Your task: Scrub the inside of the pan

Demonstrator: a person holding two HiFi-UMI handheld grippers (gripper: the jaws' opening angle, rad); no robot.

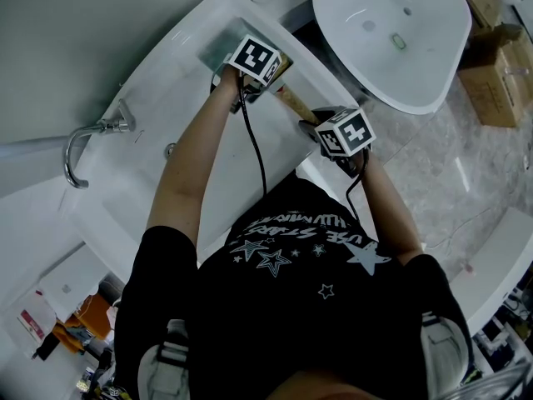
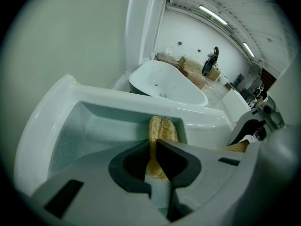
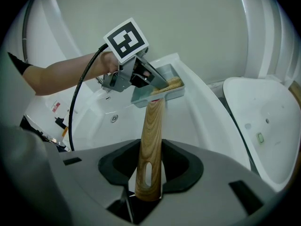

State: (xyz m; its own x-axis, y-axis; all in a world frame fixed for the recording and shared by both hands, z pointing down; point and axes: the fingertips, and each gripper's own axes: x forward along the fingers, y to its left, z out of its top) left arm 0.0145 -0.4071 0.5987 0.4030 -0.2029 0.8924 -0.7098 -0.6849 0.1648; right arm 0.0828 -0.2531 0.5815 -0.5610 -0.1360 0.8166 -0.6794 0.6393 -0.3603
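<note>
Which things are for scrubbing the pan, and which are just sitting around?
For the job: pan, wooden handle, loofah scrubber, left hand-held gripper, right hand-held gripper.
Just lying about: faucet, white basin, cardboard boxes.

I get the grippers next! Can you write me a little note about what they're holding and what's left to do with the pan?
Left gripper: shut on the loofah scrubber, which is down inside the pan.
Right gripper: shut on the pan's wooden handle, steadying the pan at the white tub.
Done: both grips set, scrubber in place. How clean the pan is, I can't tell.
Left: probably rub the scrubber over the whole inside, with the handle held firm.
</note>
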